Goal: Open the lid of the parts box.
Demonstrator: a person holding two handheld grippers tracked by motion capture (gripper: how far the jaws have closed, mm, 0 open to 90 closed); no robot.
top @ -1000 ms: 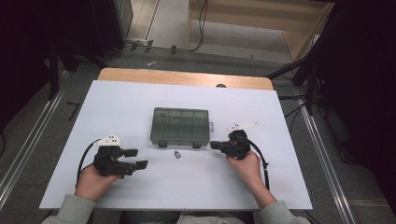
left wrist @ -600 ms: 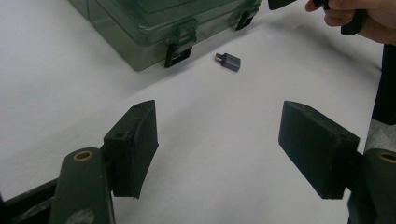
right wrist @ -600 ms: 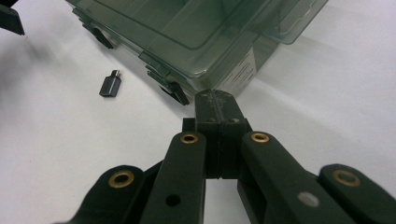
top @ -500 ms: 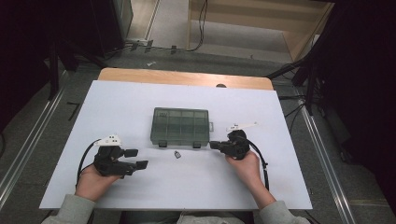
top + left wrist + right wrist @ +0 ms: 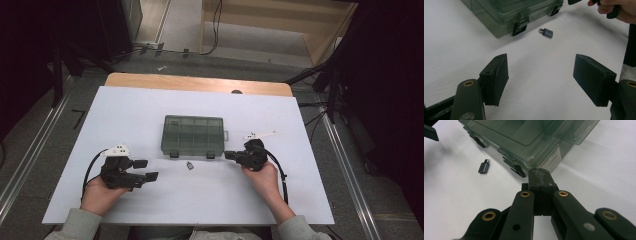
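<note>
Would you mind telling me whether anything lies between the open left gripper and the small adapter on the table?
Nothing visible does: bare white table runs from the left gripper to the adapter. The closed box sits just beyond it.

Handheld grippers and wearer, appearance

Two black grippers, left [image 5: 144, 170] and right [image 5: 229, 155], are each topped by a pale three-cornered plate [image 5: 116, 149] and trailed by a black looped cable [image 5: 90, 167]. Blocky black pads [image 5: 495, 78] are carried on dark link arms [image 5: 522, 213] fitted with brass-ringed pivots. Grey sleeves [image 5: 70, 227] are worn at both wrists.
</note>
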